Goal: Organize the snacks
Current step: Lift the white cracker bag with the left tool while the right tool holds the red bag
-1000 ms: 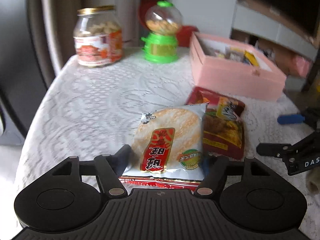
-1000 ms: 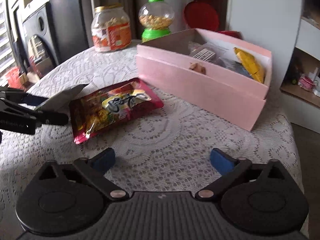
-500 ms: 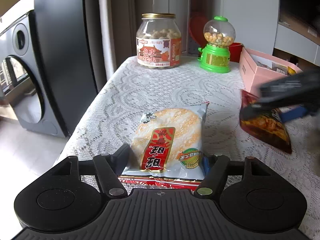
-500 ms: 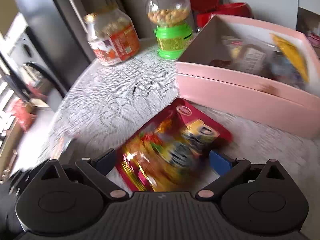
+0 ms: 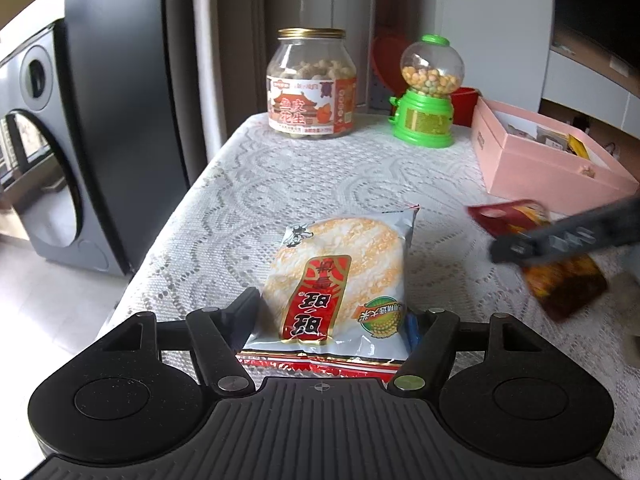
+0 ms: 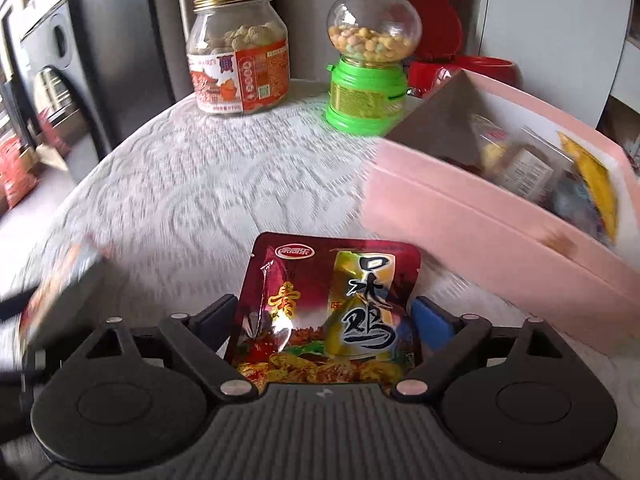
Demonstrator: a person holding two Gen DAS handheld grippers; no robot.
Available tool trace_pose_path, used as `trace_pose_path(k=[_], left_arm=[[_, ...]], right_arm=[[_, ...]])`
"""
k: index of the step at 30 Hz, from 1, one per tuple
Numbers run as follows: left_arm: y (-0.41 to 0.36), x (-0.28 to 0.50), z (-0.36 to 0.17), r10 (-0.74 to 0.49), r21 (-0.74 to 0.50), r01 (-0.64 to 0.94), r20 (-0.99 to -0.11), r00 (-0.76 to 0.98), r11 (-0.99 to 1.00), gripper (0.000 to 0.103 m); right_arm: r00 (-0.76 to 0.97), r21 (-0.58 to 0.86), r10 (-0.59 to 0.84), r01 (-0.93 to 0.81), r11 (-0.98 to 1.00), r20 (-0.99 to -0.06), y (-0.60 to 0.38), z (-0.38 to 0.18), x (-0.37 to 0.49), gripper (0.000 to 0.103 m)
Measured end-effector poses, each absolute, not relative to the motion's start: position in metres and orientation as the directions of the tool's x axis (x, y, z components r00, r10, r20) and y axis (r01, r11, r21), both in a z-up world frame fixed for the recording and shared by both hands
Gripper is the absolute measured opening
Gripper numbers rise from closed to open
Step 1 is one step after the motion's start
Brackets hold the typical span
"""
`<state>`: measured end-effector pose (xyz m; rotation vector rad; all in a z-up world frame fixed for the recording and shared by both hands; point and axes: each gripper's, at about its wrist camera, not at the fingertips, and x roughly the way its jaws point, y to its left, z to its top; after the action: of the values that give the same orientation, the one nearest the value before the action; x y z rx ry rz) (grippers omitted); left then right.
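At the far left stands a dark grey appliance [image 5: 100,128] beside the table [image 5: 248,200], which wears a white lace cloth. At the back of the table sits a jar [image 5: 311,84] of coated peanuts with a gold lid, and to its right a green candy dispenser [image 5: 426,96] with a clear globe.

The left gripper [image 5: 332,314] has its fingers closed against both sides of a rice cracker pack [image 5: 340,276], a silver-white packet with a red label; the pack sits between the fingers, its far end pointing toward the jar. Whether it is lifted or lying on the cloth cannot be told.

Further right, the right gripper [image 6: 324,316] is clamped on a red packet [image 6: 328,308] with yellow and black lettering, gripped at its sides. In the left wrist view this red packet [image 5: 560,268] shows blurred, held above the cloth near the table's right edge.

At the right end stands a pink box [image 6: 500,232], open at the top, with several wrapped snacks inside, one of them yellow. The red packet is near the box's front wall but outside it. Behind the box is a red container [image 6: 480,68] with a round red lid.
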<state>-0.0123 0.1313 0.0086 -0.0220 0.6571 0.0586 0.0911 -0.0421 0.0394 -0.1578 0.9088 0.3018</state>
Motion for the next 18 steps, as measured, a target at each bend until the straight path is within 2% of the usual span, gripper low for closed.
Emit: trace_pose_path(k=[7,12,18], left_arm=[[0.102,-0.017,0.014,-0.110,-0.056,0.097,-0.641,0.759,0.994,0.075],[0.070,-0.019,0.011,-0.184,0.007,0.254,-0.672,0.718,0.967,0.089],[0.067,-0.016,0.014,-0.234,-0.014,0.321,-0.716,0.658,0.947,0.090]], right_arm=[[0.599,-0.012,0.191,-0.319,0.948,-0.777,-0.100,0.042,0.047,0.091],[0.633,-0.003,0.219,-0.330,0.944,-0.743,-0.120,0.039,0.030,0.094],[0.635,0.013,0.233,-0.330,0.944,-0.736,-0.121,0.038,0.031,0.096]])
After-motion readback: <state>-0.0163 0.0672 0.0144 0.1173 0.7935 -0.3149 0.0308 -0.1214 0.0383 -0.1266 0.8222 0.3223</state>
